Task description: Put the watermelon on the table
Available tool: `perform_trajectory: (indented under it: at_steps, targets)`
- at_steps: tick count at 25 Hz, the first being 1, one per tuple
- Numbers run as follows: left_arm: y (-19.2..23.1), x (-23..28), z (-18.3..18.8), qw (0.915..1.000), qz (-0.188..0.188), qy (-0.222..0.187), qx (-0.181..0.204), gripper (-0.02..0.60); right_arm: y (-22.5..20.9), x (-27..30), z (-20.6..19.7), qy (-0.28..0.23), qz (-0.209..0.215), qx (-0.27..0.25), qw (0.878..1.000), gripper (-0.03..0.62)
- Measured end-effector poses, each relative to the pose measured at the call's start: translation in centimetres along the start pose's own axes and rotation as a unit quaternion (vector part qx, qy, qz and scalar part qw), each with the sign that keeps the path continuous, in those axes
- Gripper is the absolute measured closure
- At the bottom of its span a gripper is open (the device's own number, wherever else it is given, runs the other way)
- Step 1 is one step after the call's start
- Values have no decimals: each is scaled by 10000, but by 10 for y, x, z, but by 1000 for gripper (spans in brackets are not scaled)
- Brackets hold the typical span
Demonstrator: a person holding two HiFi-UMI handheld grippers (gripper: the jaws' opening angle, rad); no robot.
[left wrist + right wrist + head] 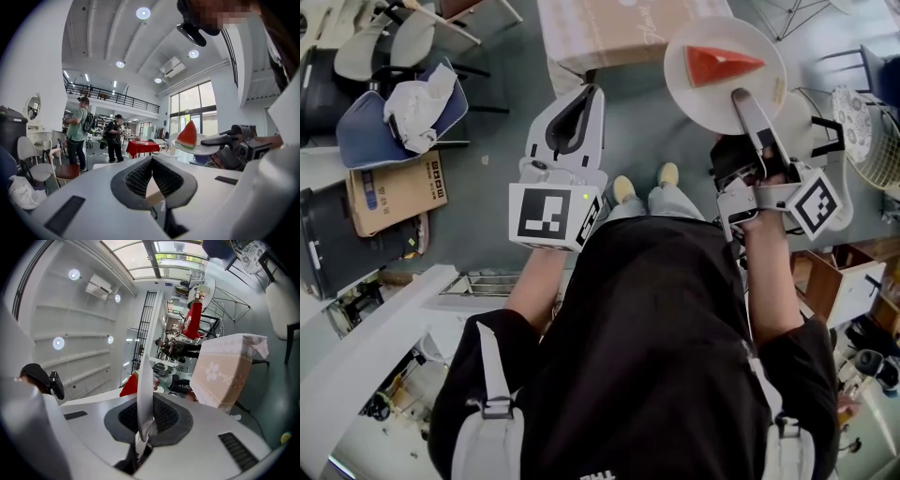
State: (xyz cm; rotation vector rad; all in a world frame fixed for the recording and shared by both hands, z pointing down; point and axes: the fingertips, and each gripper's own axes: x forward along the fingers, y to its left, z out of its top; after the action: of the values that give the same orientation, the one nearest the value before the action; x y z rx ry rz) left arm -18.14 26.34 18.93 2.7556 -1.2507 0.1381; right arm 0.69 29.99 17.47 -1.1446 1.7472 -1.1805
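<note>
A grey floor [502,192] is stretching under the person's feet, and a worktop draped in a beige flower-printed cloth [614,33] is standing just ahead. A flat brown cardboard box [394,194] is lying on the floor to the left, near pale chairs [384,42]. The left gripper view is showing a tall white hall with round ceiling lights [143,12], large windows [197,110], a red-covered table [139,148] and people standing [77,131] far off.

The right tool [739,96] is gripping the near rim of a round white plate [703,98], its jaws clamped on the rim, which is showing edge-on in the right gripper view. A red triangular watermelon slice [722,64] is lying on that plate, held in the air beside the worktop's corner and not resting on the cloth. The left tool [589,91] is hovering over the floor just left of the plate, its jaws together at the tips with nothing between them.
</note>
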Motion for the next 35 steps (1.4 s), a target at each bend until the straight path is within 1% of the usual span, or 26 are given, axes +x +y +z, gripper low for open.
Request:
perform_trajectory:
  at_steps: [7,17,20,23,25,29,32,35]
  targets:
    - [6,0,-2,9999,57,26,-91,572,3,2,1,-17,7,-74,10000,569]
    - [7,10,0,9998,203,32,8,572,-3,5,7,1,38,-82,10000,569]
    - [9,19,-3,9996,197,64,-167,572,-8,8,13,13,17,-75,10000,569]
    - [11,17,-4,9994,179,78,-274,572,-4,6,9,30,42,-75,10000,569]
    - [13,29,-2,9994,198,90,-283,572,-8,13,19,49,66,-57,9999,569]
    - [14,74,4,9991,321,171,-224,572,-26,40,59,117,130,6,9998,569]
    - [17,87,7,9990,380,196,-145,572,-32,52,69,143,138,29,9998,569]
    - [25,99,9,9987,435,204,-153,572,-36,67,76,206,137,53,9997,569]
